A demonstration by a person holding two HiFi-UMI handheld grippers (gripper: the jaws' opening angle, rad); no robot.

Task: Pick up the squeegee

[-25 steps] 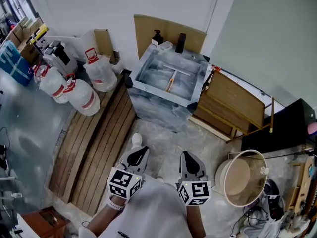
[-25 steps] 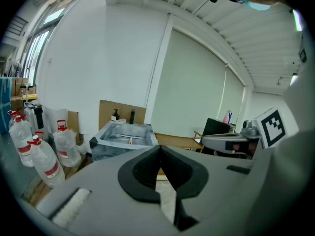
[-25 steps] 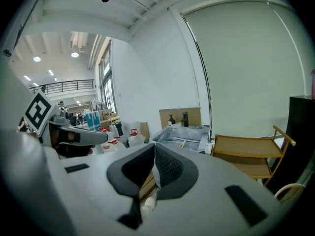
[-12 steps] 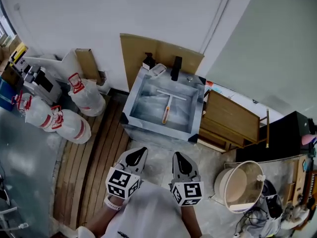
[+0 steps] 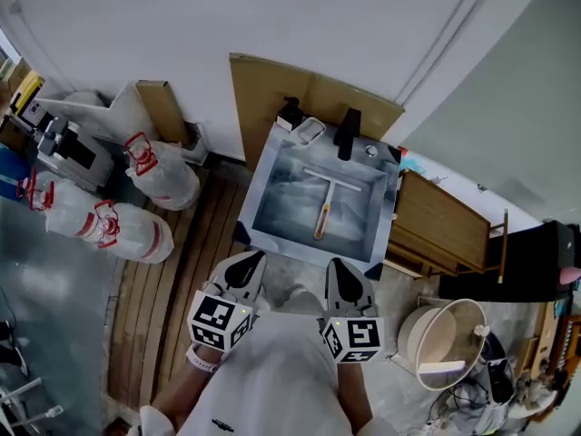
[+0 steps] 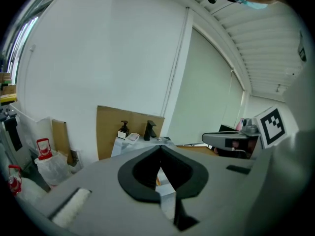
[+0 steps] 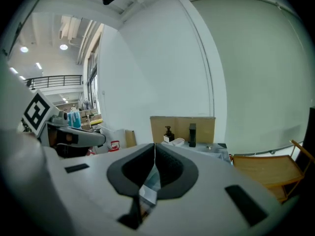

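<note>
The squeegee (image 5: 325, 205) lies flat in the marbled sink basin (image 5: 269, 196), its white blade toward the wall and its orange handle pointing toward me. Both grippers hover side by side just short of the sink's near rim, pointing at it. My left gripper (image 5: 253, 258) is shut with nothing between its jaws. The tips of my right gripper (image 5: 334, 264) also meet, and it holds nothing. In the left gripper view the shut jaws (image 6: 160, 149) point at the sink's top. The right gripper view shows its own shut jaws (image 7: 154, 146) the same way. In both views the squeegee is hidden.
A soap bottle (image 5: 290, 112), a soap dish (image 5: 309, 130) and a black faucet (image 5: 346, 122) stand on the sink's far rim against cardboard (image 5: 263, 84). A wooden rack (image 5: 445, 230) sits to the right, a round bucket (image 5: 449, 339) near right, white bags (image 5: 162, 173) and floor slats (image 5: 168, 280) left.
Both grippers and the head have moved forward toward the sink. It now lies just ahead of the fingertips. Both stayed shut throughout.
</note>
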